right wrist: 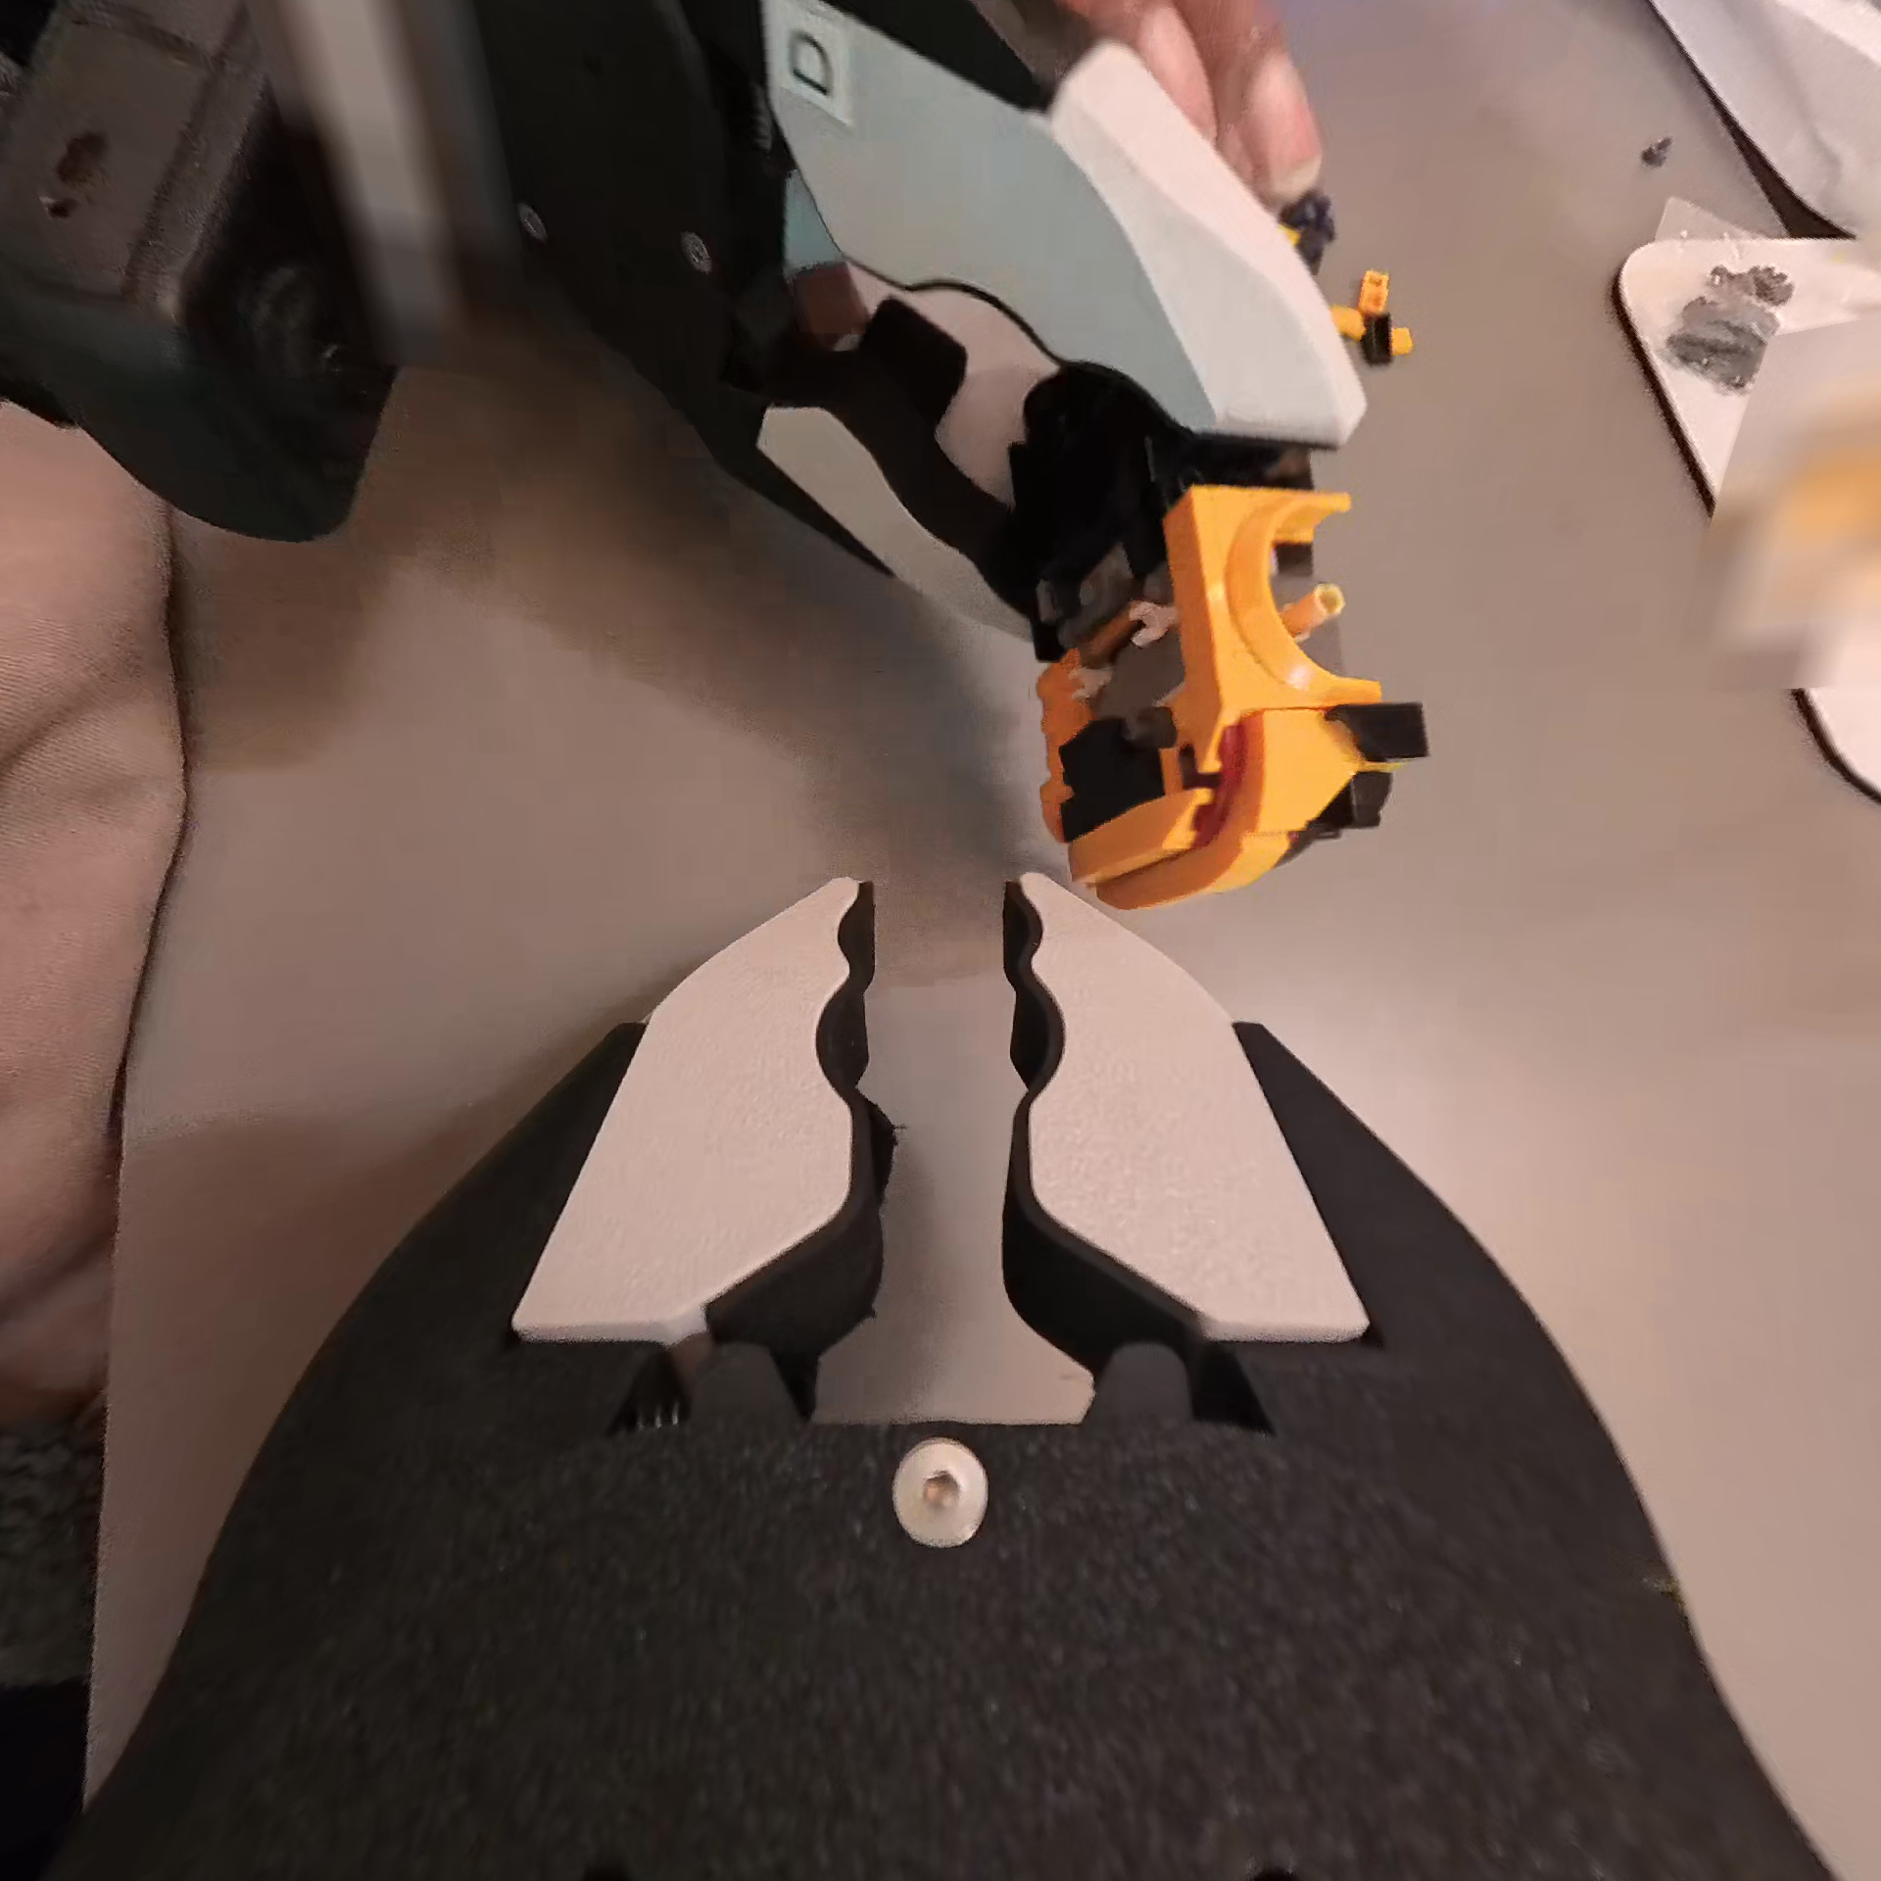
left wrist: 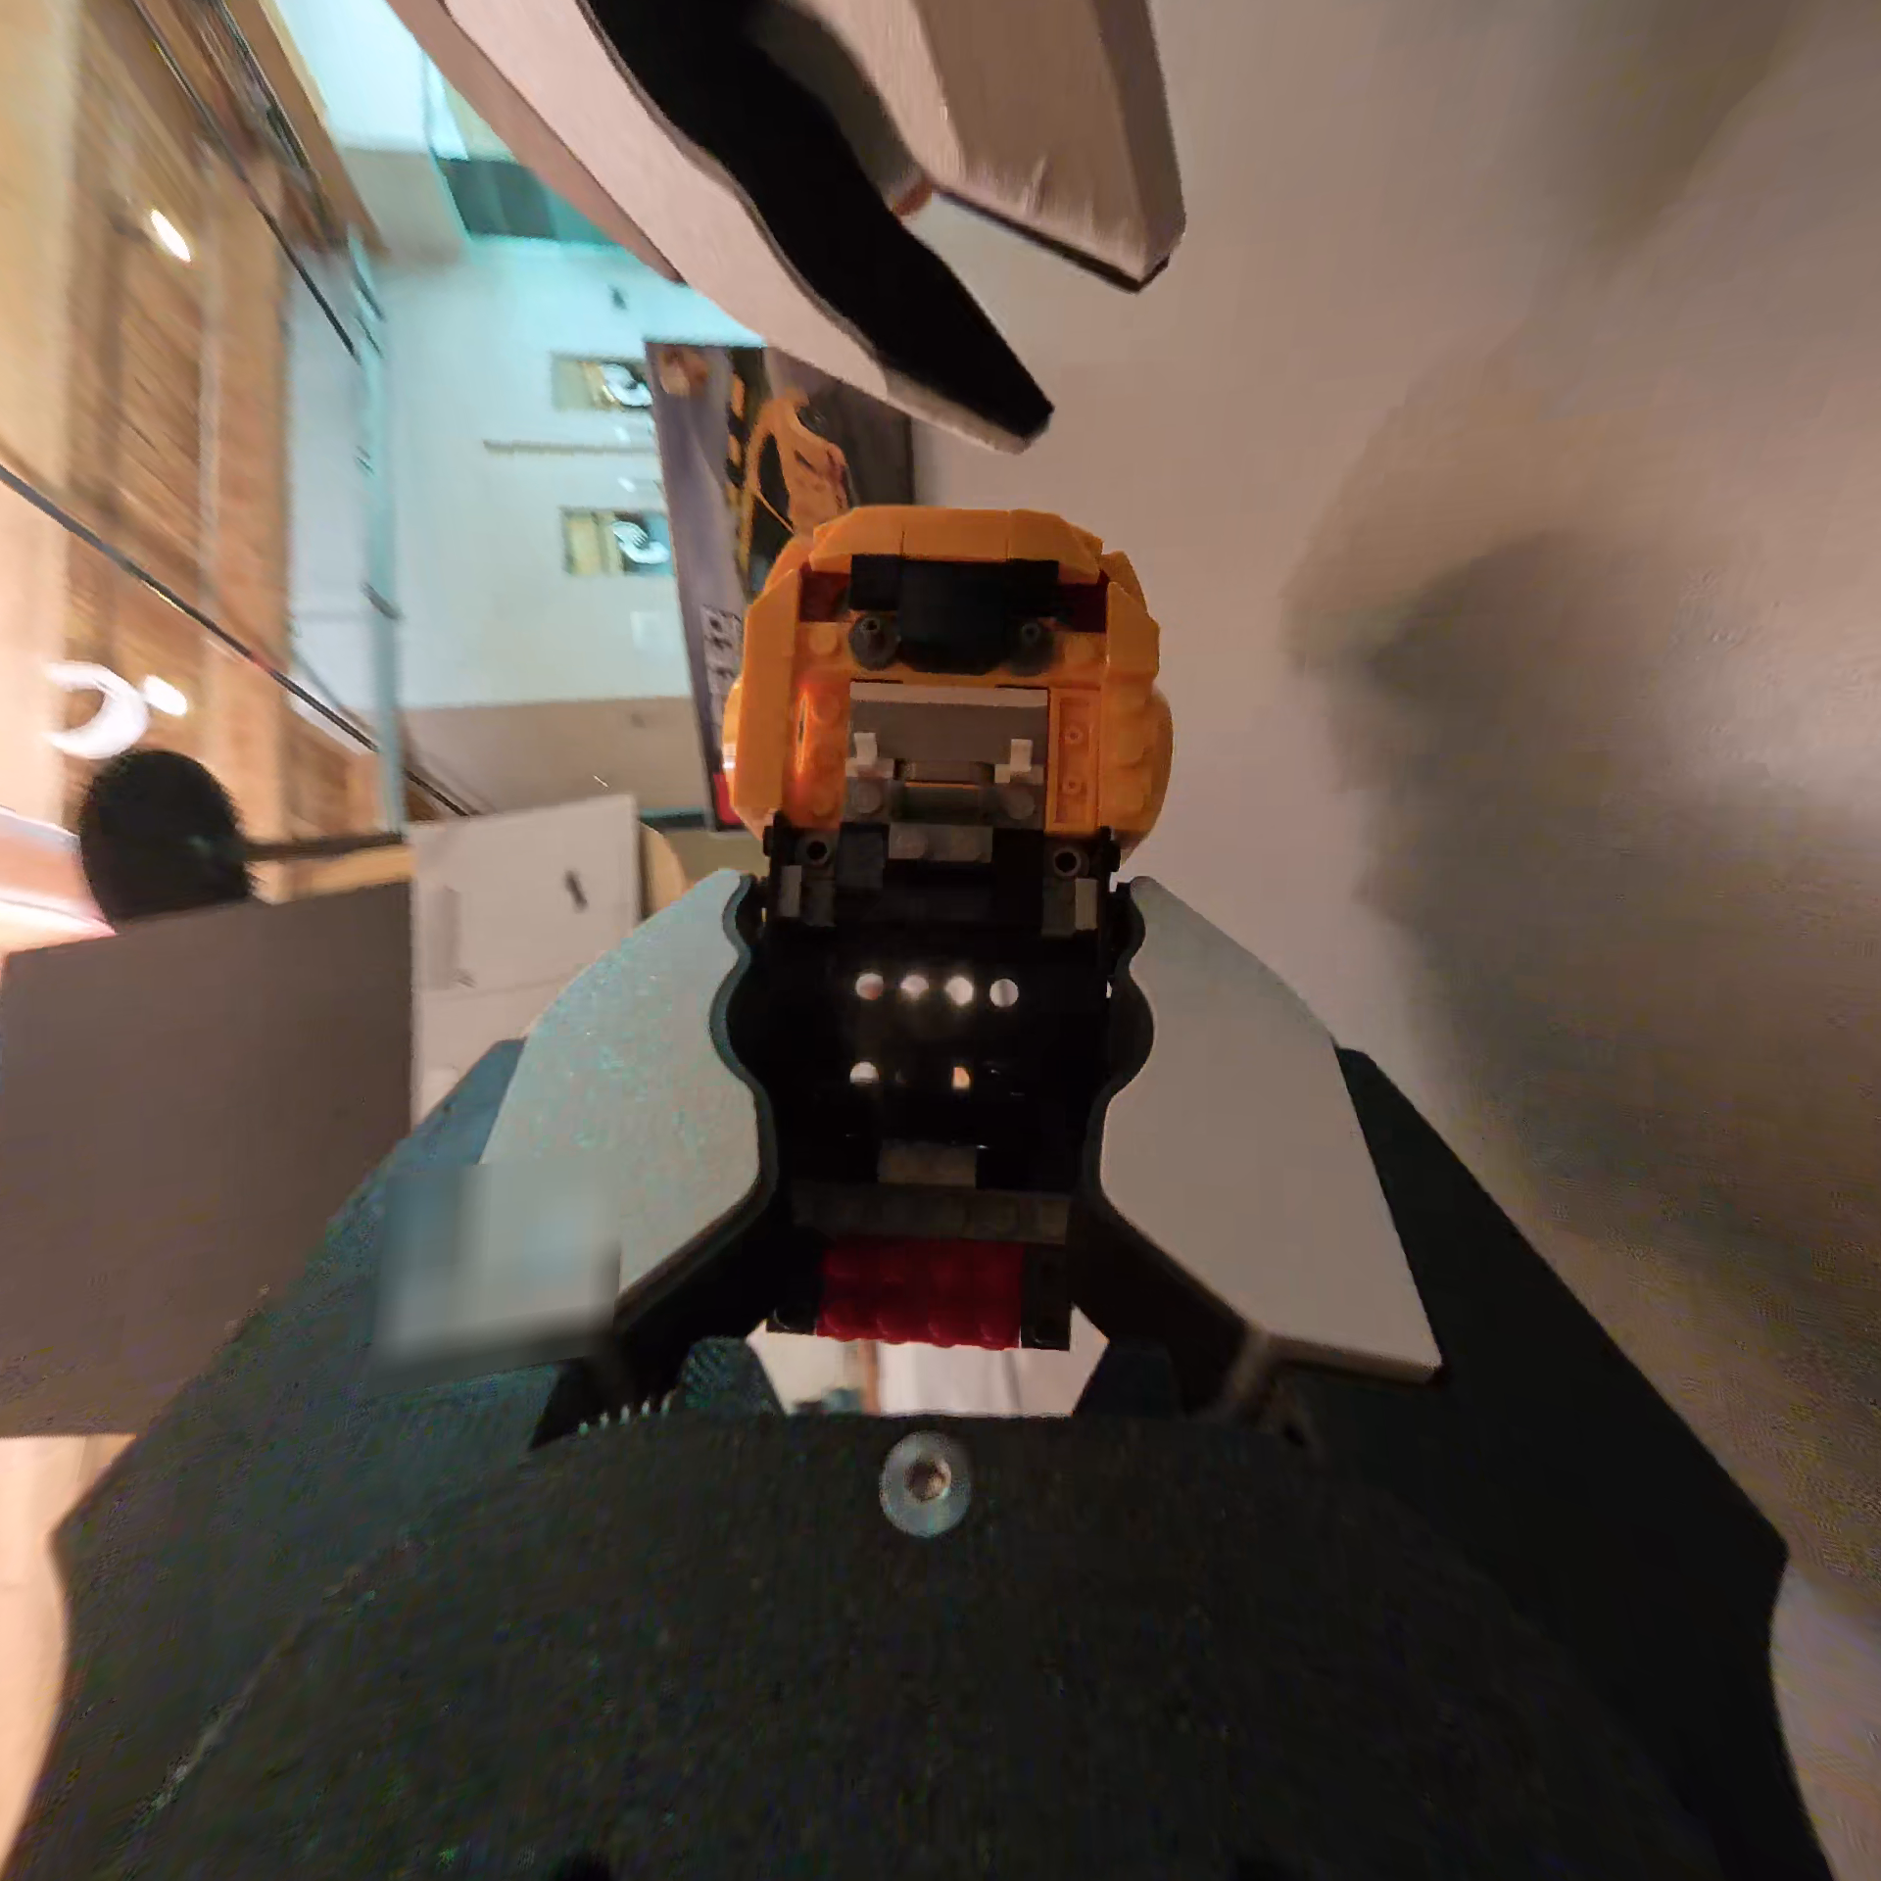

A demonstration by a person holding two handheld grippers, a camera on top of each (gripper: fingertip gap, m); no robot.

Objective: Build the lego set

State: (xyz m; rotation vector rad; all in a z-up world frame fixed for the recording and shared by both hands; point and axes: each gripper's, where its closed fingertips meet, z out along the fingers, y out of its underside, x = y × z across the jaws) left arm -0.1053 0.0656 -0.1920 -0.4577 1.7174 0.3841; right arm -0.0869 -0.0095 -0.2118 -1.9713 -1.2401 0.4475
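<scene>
My left wrist view looks close along its jaws, tilted toward the room. My right looks down at the tabletop (right wrist: 509, 713). Both share the car (left wrist: 952, 713) (right wrist: 1221, 713).

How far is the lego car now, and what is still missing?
Done: the car has its black chassis and orange rear body. In hand: the left gripper clamps it off the table; the right gripper is open and empty. Left: loose pieces on the table, no wheels visible.

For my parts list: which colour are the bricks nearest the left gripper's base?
Red bricks, clearest in the left wrist view.
</scene>
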